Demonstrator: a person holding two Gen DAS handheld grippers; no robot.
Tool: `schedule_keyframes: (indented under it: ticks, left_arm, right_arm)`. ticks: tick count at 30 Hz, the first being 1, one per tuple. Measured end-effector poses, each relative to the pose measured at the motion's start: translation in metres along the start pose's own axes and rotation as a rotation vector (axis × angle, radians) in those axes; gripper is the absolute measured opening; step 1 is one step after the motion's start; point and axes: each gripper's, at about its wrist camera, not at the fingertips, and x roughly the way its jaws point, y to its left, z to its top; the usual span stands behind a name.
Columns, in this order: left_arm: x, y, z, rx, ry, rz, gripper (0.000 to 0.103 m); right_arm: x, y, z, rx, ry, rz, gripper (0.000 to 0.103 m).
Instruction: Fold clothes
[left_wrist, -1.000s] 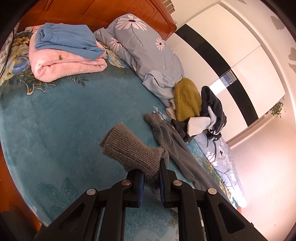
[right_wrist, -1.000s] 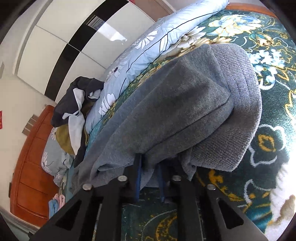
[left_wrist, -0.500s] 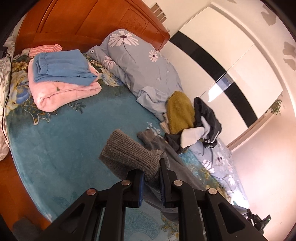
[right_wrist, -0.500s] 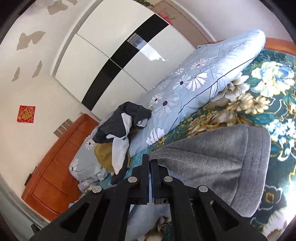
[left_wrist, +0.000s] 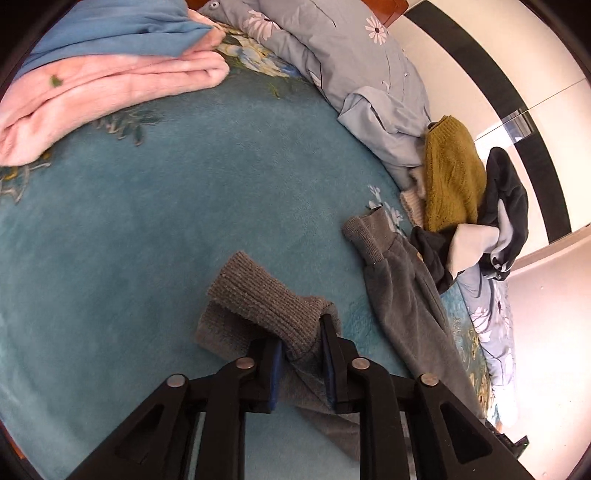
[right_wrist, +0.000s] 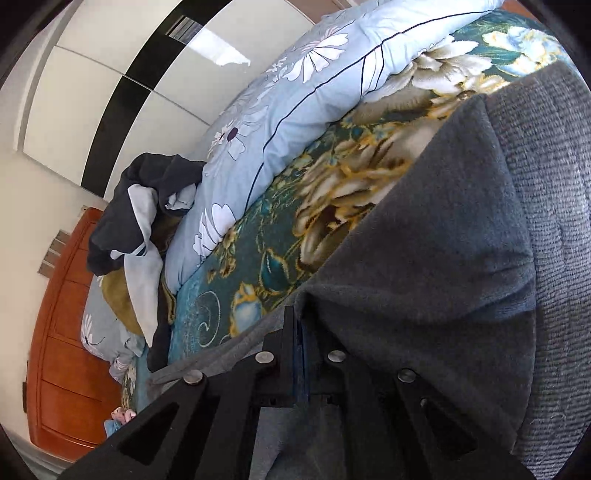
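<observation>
A grey knit garment lies on the teal bedspread (left_wrist: 147, 221). One ribbed cuff (left_wrist: 258, 291) is doubled over, resting on the bed between the pads of my left gripper (left_wrist: 301, 332). Its jaws are opening and the hold looks slack. The other cuff (left_wrist: 365, 236) lies flat to the right. In the right wrist view the garment's body (right_wrist: 424, 258) is folded over, its wide ribbed band (right_wrist: 554, 184) at the far right. My right gripper (right_wrist: 295, 314) is shut on the fold's edge, and cloth drapes over its right finger.
A folded pink blanket (left_wrist: 110, 81) with a blue garment (left_wrist: 110, 29) on top lies at the far left. Unfolded clothes, a mustard knit (left_wrist: 450, 177) and a dark piece (left_wrist: 506, 192), are heaped by the floral pillow (left_wrist: 332, 44). A rolled floral quilt (right_wrist: 295, 92) runs along the bed.
The left gripper has sunk toward the bed and nearer the folded stack, laying the cuff down, and its jaws have spread. The right jaws closed; its view swung up, then back onto the garment.
</observation>
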Motion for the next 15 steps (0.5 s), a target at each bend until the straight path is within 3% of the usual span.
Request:
schedule_keyframes:
  ticks: [2,7,10,11,13,15]
  left_arm:
    - [0.005,-0.003,0.006,0.000,0.014,-0.022,0.041]
    - [-0.017,0.007,0.003,-0.034,-0.005,-0.206,0.064]
    - [-0.035,0.020,-0.003,-0.040,-0.053,-0.125,0.069]
    - [-0.036,0.025,-0.004,-0.040,-0.049,-0.083,0.069]
    - [-0.034,0.036,-0.008,-0.053,-0.034,-0.072,0.069]
    - [-0.026,0.047,-0.011,-0.100,-0.006,-0.084,0.069]
  right_arm:
    - [0.005,0.002,0.000,-0.010,0.007,-0.028,0.002]
    - [0.009,0.012,-0.003,-0.074,0.029,-0.093,0.002]
    - [-0.004,0.018,-0.006,-0.111,0.026,-0.085,0.007]
    - [-0.011,0.020,-0.008,-0.124,0.021,-0.080,0.017]
    - [-0.028,0.025,-0.016,-0.152,0.006,-0.066,0.034]
    - [-0.045,0.027,-0.028,-0.175,0.002,-0.056,0.036]
